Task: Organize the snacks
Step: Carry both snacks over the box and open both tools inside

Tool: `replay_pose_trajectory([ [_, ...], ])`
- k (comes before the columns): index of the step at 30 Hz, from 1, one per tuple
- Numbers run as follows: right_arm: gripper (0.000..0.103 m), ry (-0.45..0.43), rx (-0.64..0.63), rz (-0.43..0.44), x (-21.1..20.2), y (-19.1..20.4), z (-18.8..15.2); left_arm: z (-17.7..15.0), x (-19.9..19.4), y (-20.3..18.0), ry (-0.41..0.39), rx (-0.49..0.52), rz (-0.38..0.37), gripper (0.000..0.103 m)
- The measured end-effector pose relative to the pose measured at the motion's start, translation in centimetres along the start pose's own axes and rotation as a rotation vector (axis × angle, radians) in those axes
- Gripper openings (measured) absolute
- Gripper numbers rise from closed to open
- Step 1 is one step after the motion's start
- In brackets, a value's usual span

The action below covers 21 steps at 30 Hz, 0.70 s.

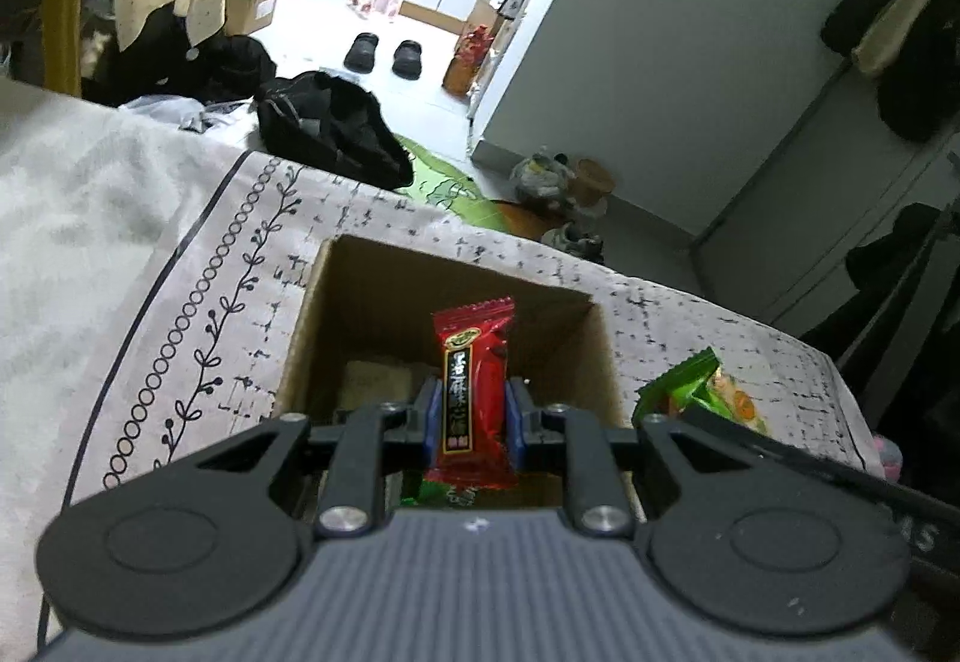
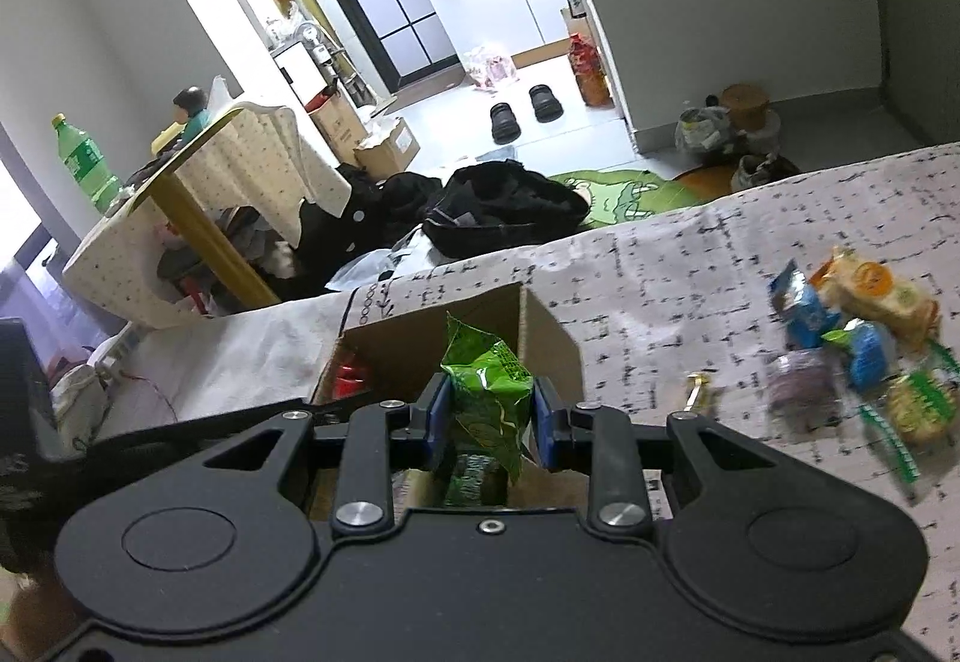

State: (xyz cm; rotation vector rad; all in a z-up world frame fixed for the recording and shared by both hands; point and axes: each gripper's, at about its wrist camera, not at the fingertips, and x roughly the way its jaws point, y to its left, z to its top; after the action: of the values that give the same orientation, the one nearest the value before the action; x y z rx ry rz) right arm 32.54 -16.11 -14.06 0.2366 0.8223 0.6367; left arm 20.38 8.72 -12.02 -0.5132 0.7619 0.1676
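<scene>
Left wrist view: the left gripper pinches a red snack packet between its blue pads, the wrapper standing upright with a black label strip of gold characters down its front. The packet hangs over the open top of a brown cardboard box that sits on a patterned cloth printed with dark dashes and a border of rings and vines. Inside the box, a pale item lies on the floor, partly hidden behind the gripper. A green snack packet shows just to the right of the box, beside a dark bar crossing the lower right corner. Beyond the cloth's edge, a black bag and a pair of dark shoes lie on the pale floor.

Right wrist view: the right gripper clamps a crinkled green snack packet between its blue pads, held above the same cardboard box, where something red shows at the left inner wall. Well apart to the right, a blurred heap of snacks in blue, green and orange wrappers lies on the cloth, with one small gold-wrapped piece nearer the box. A green bottle stands on a draped table at the left.
</scene>
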Motion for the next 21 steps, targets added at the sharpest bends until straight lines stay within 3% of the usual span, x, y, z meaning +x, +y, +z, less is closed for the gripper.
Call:
replay_pose_trajectory([
  [4,0.029,0.021,-0.007,-0.003,0.9,0.4,-0.2,-0.2,1.2,0.4,0.021,-0.030,0.003,0.021],
  [8,0.029,0.036,-0.011,-0.014,1.8,0.2,-0.3,-0.5,1.3,0.3,-0.012,-0.026,0.035,0.025],
  [10,0.029,0.043,-0.005,-0.017,2.2,0.0,-0.2,-0.7,1.0,0.3,-0.030,-0.033,0.059,0.032],
  [12,0.029,0.041,-0.009,-0.013,2.4,0.1,-0.1,-0.9,0.5,0.4,-0.044,-0.043,0.060,0.047],
  [16,0.032,0.064,-0.020,-0.001,2.7,0.4,0.1,-1.0,-0.8,0.2,-0.085,-0.048,0.054,0.058],
  [21,0.048,0.044,-0.017,-0.008,1.6,0.2,0.1,-1.1,-2.2,0.0,-0.130,-0.071,0.088,0.076],
])
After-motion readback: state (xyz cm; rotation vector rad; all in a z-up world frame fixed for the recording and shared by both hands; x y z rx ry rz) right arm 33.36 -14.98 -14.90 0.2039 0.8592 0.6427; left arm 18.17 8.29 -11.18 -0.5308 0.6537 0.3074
